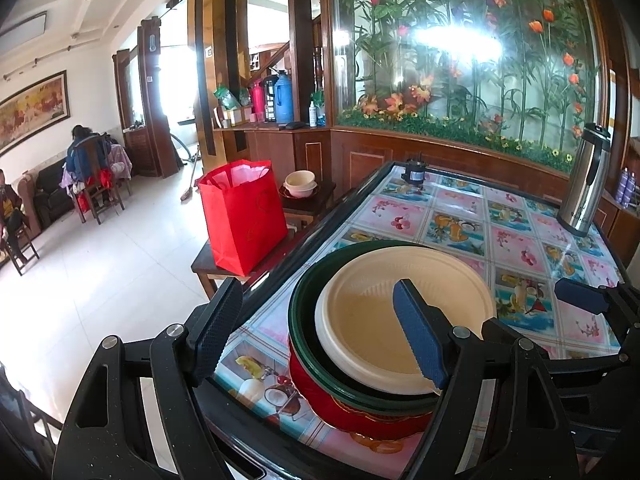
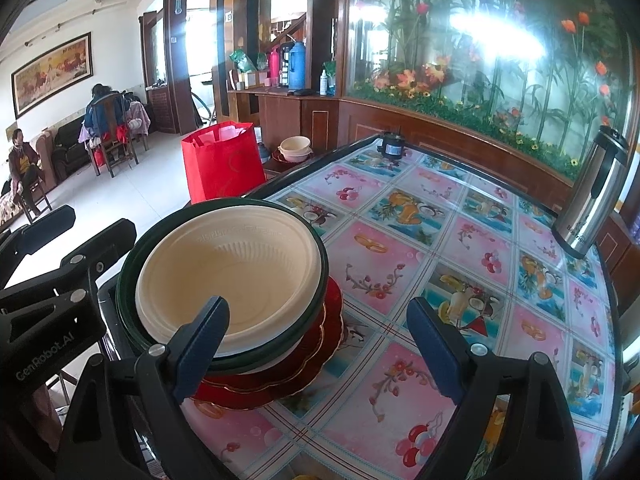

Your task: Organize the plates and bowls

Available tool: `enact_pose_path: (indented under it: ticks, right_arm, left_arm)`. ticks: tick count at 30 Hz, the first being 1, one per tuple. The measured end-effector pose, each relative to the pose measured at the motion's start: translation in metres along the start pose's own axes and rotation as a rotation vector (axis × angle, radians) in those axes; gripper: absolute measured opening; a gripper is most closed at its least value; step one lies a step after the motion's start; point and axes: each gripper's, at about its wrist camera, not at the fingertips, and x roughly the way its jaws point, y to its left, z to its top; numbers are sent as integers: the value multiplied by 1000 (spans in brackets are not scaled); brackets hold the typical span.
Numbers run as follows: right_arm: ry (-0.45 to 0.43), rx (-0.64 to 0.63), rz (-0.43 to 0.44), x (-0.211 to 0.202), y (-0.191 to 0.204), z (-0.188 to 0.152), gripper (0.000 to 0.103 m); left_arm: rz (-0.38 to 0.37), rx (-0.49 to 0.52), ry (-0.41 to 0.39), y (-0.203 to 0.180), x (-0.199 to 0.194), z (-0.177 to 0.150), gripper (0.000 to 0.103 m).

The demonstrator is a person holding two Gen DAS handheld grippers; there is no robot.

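We record a cream plastic bowl (image 1: pixel 394 322) nested in a dark green round bowl (image 1: pixel 304 300), the pair stacked on red scalloped plates with gold rims (image 2: pixel 316 344). The stack stands at the near left corner of the surface (image 2: pixel 400 240), which carries a glossy cloth of pink and blue fruit and flower squares.

Left hand-held gripper (image 1: pixel 316 336): we see its fingers spread apart, one blue-padded finger (image 1: pixel 418 338) over the cream bowl's interior, the other out past the stack's left side above the surface edge. We cannot tell whether the inner pad touches the bowl. It clamps nothing.

Right hand-held gripper (image 2: pixel 326 354): fingers likewise apart, gripping nothing. Its left finger (image 2: pixel 200 354) overlaps the near rim of the cream bowl in the right wrist view; contact we cannot tell. Its right finger hangs over bare cloth.

Also on the surface: a stainless steel thermos jug with black lid (image 2: pixel 596 192) at the far right, and a small black cylindrical object (image 2: pixel 392 145) at the far edge.

Beside the surface, to the left: a red paper gift bag (image 1: pixel 244 220) on a low wooden stool (image 1: pixel 204 266), and beyond it a second cream bowl on a red plate (image 1: pixel 300 185) on a small dark side table.
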Motion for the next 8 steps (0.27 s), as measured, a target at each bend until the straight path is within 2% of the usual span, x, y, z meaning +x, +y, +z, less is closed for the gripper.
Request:
enact_pose_path:
  ticks: [8]
  right_arm:
    - [2,7,4,1,-2,0,91]
  left_arm:
    - [-7,-1,-8,-2,-1,5,79]
